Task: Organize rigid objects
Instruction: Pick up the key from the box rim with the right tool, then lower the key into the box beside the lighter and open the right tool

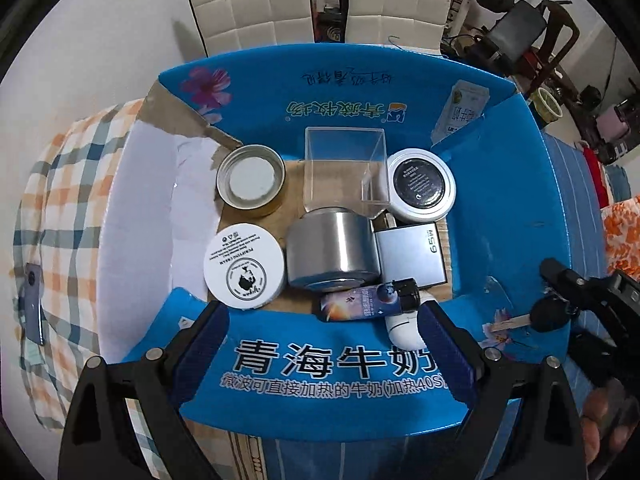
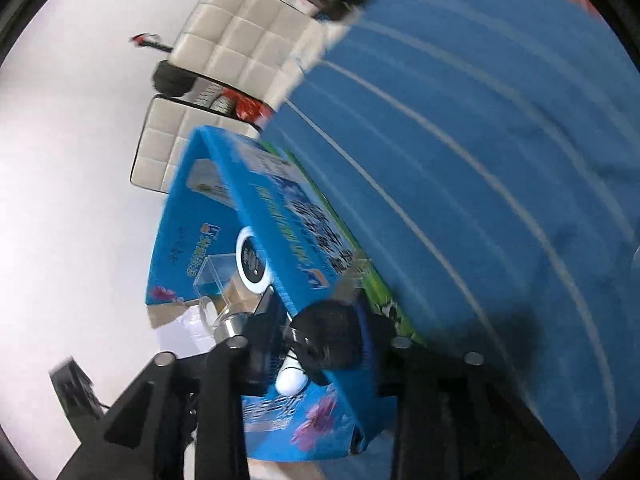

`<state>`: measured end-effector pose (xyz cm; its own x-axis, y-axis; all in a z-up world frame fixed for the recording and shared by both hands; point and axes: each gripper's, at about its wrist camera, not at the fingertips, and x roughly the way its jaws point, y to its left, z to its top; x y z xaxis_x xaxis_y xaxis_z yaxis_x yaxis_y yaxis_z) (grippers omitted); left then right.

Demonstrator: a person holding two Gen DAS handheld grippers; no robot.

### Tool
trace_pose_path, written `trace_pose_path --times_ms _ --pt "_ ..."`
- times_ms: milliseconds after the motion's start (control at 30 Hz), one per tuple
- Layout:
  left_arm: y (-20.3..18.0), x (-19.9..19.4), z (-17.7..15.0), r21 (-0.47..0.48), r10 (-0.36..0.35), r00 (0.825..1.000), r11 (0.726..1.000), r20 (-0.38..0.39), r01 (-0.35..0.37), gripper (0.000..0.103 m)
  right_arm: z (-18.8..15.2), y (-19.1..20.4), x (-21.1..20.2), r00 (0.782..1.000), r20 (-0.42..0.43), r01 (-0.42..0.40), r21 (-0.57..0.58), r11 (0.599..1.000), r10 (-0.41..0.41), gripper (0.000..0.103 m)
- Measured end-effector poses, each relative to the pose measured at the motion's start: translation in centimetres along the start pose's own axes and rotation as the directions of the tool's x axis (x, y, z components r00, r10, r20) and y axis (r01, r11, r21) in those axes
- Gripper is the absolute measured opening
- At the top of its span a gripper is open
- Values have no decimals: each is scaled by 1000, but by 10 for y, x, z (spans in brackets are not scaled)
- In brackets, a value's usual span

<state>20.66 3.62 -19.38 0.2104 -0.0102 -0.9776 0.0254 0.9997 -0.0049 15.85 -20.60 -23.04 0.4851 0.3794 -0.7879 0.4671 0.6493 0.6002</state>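
An open blue milk carton (image 1: pixel 332 364) holds several things: a steel can (image 1: pixel 334 250), a white cream jar (image 1: pixel 244 266), a gold tin lid (image 1: pixel 251 180), a clear plastic box (image 1: pixel 344 168), a black-topped white jar (image 1: pixel 421 184), a grey box (image 1: pixel 412 254), a small bottle (image 1: pixel 368 302) and a white egg-shaped piece (image 1: pixel 402 326). My left gripper (image 1: pixel 324 340) hangs open above the carton's near flap, holding nothing. My right gripper (image 2: pixel 316 332) is shut on a black round object (image 2: pixel 328 334) at the carton's (image 2: pixel 224 216) right wall. In the left wrist view a wooden stick juts from this black round object (image 1: pixel 548 315).
The carton sits between a checked cloth (image 1: pixel 68 216) on the left and a blue striped cloth (image 2: pixel 480 160) on the right. A phone (image 1: pixel 34 304) lies on the checked cloth. White quilted chairs (image 1: pixel 264 4) stand behind, and gym gear (image 1: pixel 520 28) fills the back right.
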Motion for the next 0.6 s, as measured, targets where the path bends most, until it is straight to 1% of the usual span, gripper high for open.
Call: trace_pose_path --times_ms 100,167,233,333,433,533,600 --pt "4 3 -1 -3 10 1000 1000 -4 -10 96 -8 23 -14 993 101 70 -96 993 -60 31" --pt "6 5 -3 -7 12 1000 1000 -9 -12 96 -13 37 -23 986 147 102 -142 985 -81 31" --pt "6 5 -5 -8 11 1000 1000 -13 -11 96 -11 51 -30 982 168 120 -180 976 -90 30" --pt "9 3 -6 -10 10 1000 1000 -14 -10 96 -7 74 -35 984 165 110 -244 964 -70 31" --pt "19 -5 -5 -30 -7 1000 1000 -3 7 96 -8 101 -36 989 132 102 -330 938 -61 31" --pt "31 -14 0 -43 -34 999 998 7 35 96 -18 122 -19 989 103 142 -406 903 -109 31" --pt "41 -10 2 -52 -58 998 997 -6 58 96 -27 126 -6 981 84 195 -451 871 -176 31"
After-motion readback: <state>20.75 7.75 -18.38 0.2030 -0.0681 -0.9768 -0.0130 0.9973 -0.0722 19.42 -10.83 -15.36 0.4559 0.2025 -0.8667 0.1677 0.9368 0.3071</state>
